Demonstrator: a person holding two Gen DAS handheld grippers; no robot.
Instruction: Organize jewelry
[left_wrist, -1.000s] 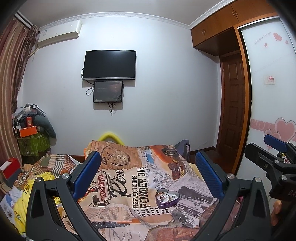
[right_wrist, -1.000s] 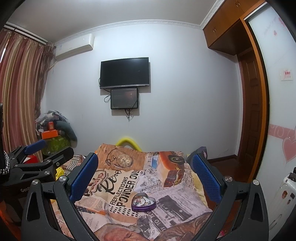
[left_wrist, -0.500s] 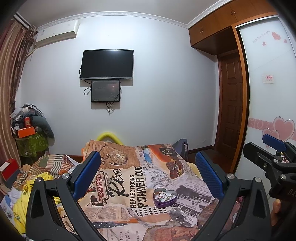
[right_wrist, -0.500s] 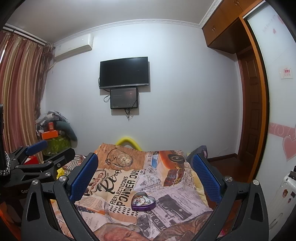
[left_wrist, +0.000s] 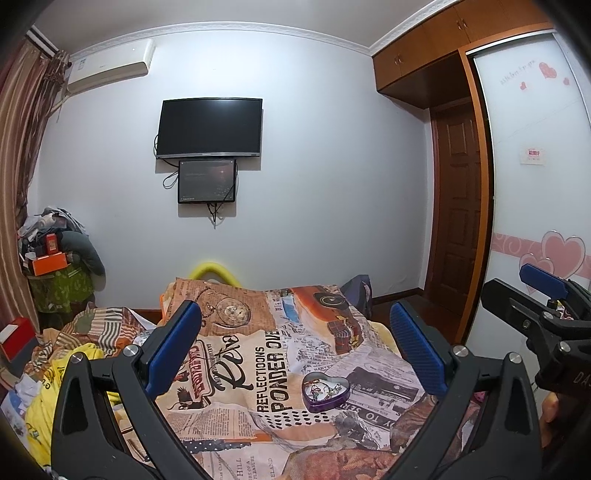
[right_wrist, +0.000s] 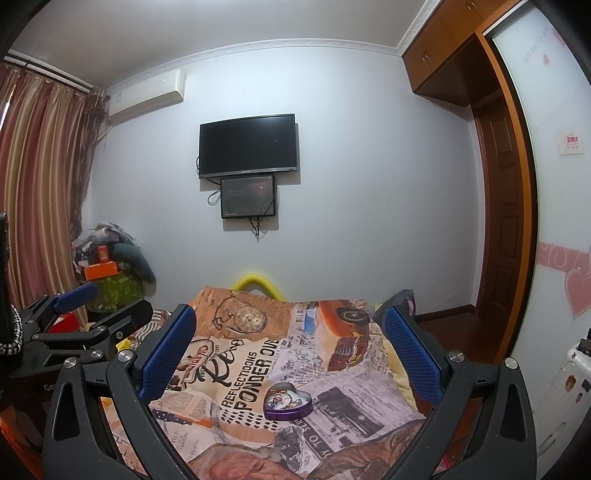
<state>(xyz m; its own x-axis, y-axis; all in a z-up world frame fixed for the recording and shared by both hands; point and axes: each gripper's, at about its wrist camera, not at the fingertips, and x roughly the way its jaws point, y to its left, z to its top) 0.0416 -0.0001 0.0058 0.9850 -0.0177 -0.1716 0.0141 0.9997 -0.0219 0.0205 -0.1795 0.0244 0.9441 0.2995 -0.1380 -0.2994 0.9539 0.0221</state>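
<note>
Both grippers up over the bed, jaws spread wide, nothing in them.

Left gripper (left_wrist: 295, 345) and right gripper (right_wrist: 288, 349) hover side by side; below and ahead, the purple heart-shaped tin (right_wrist: 288, 401) sits lidless on the newsprint-patterned blanket (right_wrist: 258, 354), jewelry (left_wrist: 325, 388) tangled inside it.

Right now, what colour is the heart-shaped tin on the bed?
Purple heart-shaped tin; clearest in the right wrist view.

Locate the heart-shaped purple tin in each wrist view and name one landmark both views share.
Left wrist: heart-shaped purple tin lies right of centre, low, on the printed bedspread.
Right wrist: the tin lies near centre, low.
Shared landmark: the "PONDER" lettering just left of it.
</note>
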